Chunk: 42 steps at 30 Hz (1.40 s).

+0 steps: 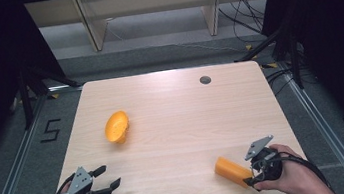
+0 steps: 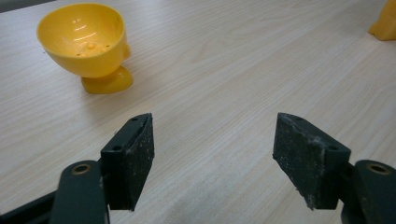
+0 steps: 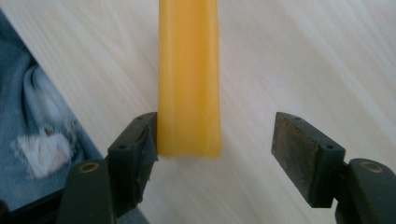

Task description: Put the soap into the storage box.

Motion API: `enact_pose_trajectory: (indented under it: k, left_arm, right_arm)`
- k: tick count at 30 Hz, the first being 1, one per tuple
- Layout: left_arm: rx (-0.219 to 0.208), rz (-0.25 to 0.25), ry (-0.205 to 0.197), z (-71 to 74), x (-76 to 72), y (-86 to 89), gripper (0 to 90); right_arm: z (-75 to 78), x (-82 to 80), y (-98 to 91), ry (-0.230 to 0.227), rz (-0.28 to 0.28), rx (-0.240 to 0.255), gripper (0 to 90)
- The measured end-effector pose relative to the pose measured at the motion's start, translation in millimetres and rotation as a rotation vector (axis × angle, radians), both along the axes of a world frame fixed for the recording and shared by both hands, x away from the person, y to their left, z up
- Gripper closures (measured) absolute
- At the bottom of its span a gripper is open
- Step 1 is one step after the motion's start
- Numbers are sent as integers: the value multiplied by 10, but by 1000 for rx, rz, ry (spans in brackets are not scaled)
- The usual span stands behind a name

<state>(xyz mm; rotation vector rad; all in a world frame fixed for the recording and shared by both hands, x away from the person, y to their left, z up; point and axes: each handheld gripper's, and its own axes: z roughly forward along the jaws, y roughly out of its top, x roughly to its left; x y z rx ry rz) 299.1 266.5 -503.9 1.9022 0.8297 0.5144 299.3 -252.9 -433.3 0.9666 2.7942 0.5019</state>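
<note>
While jaws gape, orange block between right gripper, touching one jaw

An orange block lies lengthwise on the pale wooden table, running away from the right gripper. The block's near end sits between the wide-set jaws, against the left pad, clear of the right one.

Left hand-held gripper jaws wide, right hand-held gripper likewise
</note>
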Motion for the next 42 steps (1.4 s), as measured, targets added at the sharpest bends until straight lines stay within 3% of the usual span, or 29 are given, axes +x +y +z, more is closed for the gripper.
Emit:
enact_pose_trajectory:
  k: [1, 6, 11, 12, 16, 22, 32, 42]
  left_arm:
    - [-2, -3, 0, 0, 4, -1, 284]
    - [6, -2, 5, -5, 7, -7, 282]
    - [6, -2, 3, -4, 13, 8, 281]
    - [30, -8, -13, 4, 25, 24, 281]
    - [-4, 3, 5, -12, 11, -6, 281]
    - [6, 0, 4, -11, 16, 1, 281]
    - [7, -4, 10, -13, 13, 1, 278]
    - [5, 1, 2, -30, 13, -20, 278]
  right_arm:
    - [1, -17, -4, 17, -11, 2, 325]
    - [22, -5, 25, 22, 81, -29, 294]
    - [21, 44, 126, 45, 99, -49, 296]
    - [26, 56, 141, 45, 102, -55, 296]
    - [20, 114, 183, 40, 113, -77, 296]
    - [-38, 177, 274, 66, 128, -78, 299]
    - [-99, 280, 368, 86, 164, -112, 385]
    - [-137, 316, 439, 137, 193, -118, 553]
